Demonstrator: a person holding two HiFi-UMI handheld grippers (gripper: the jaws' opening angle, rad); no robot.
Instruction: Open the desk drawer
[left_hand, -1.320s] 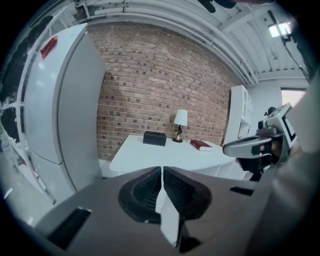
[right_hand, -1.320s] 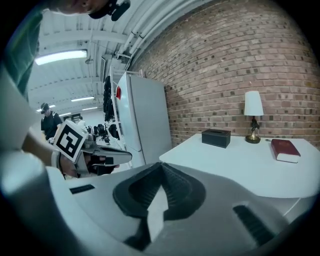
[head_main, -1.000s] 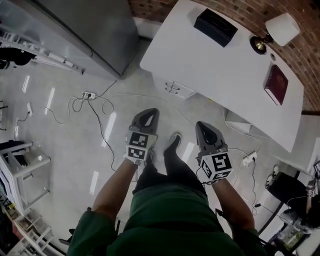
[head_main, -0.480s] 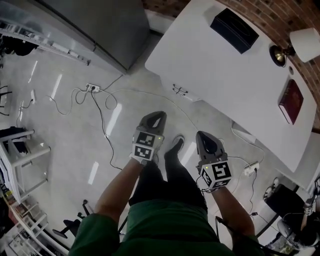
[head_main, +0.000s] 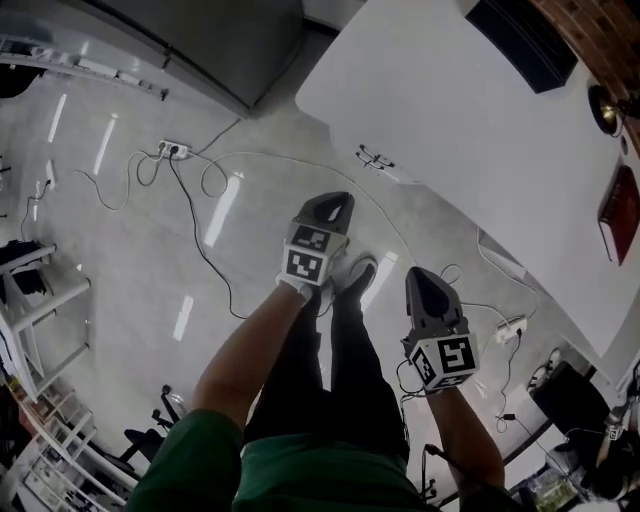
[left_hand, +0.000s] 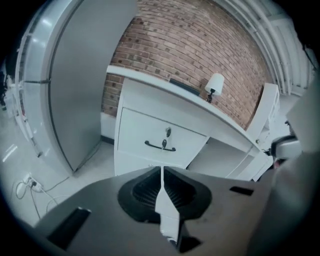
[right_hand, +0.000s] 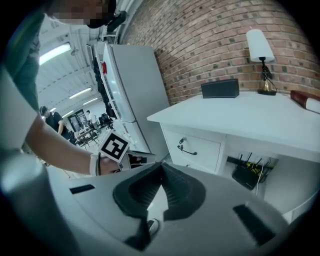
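Drawer (left_hand: 161, 136) shut — nothing done. Left gripper (head_main: 335, 204) and right gripper (head_main: 421, 280) short of the desk (head_main: 450, 110), jaws closed, empty.

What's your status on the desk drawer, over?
Left gripper shut, empty; right gripper shut, empty. Drawer closed, handle untouched, both grippers short of it. Loose floor cable runs before the desk.
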